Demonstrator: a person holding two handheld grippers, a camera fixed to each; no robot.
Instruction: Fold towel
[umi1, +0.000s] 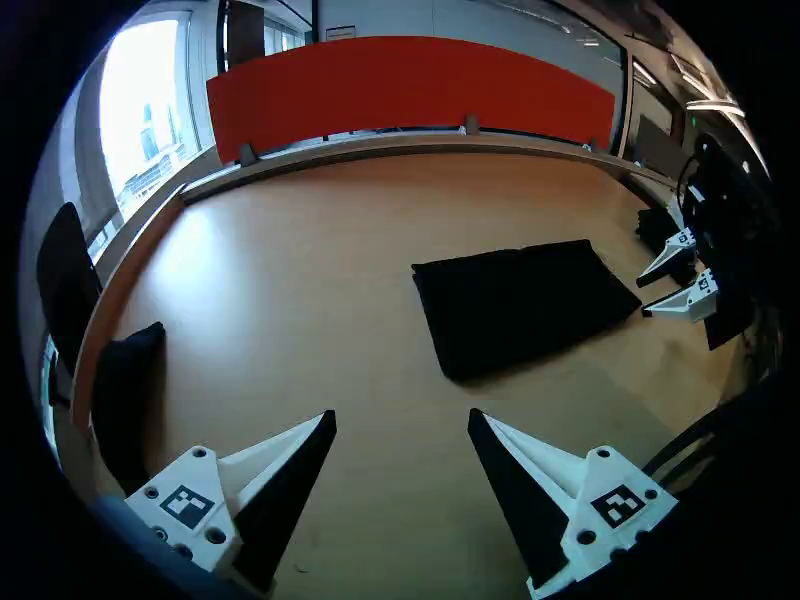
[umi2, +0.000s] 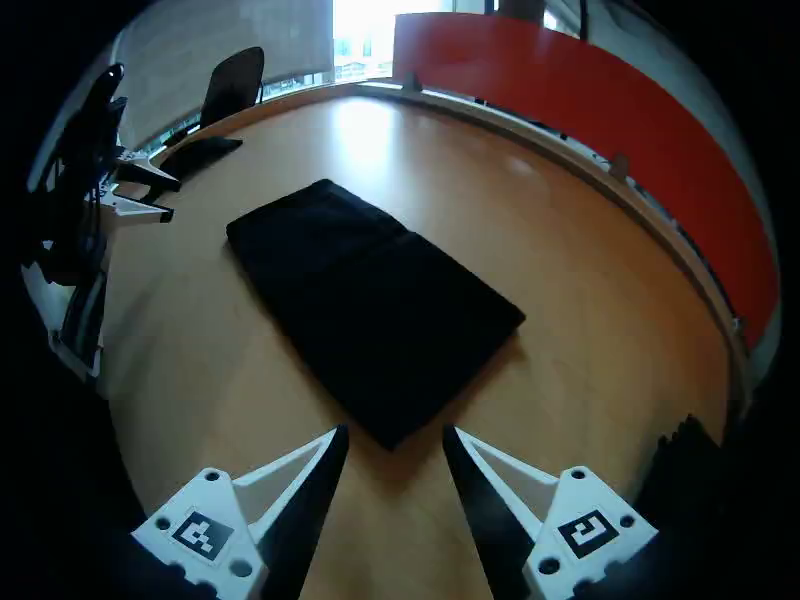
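The wooden table (umi1: 300, 300) is the largest thing here, with a red screen (umi1: 400, 90) along its far edge. A black towel (umi2: 370, 300) lies flat on the table, well inside the edges. Its long axis runs away from the right gripper (umi2: 395, 430), and its near corner sits just ahead of that gripper's spread, empty fingers, so this hand is the nearer. The left gripper (umi1: 400, 420) is also spread and holds nothing. It is well apart from the towel, which lies ahead and to its right. The near end is probably the right hand's to take.
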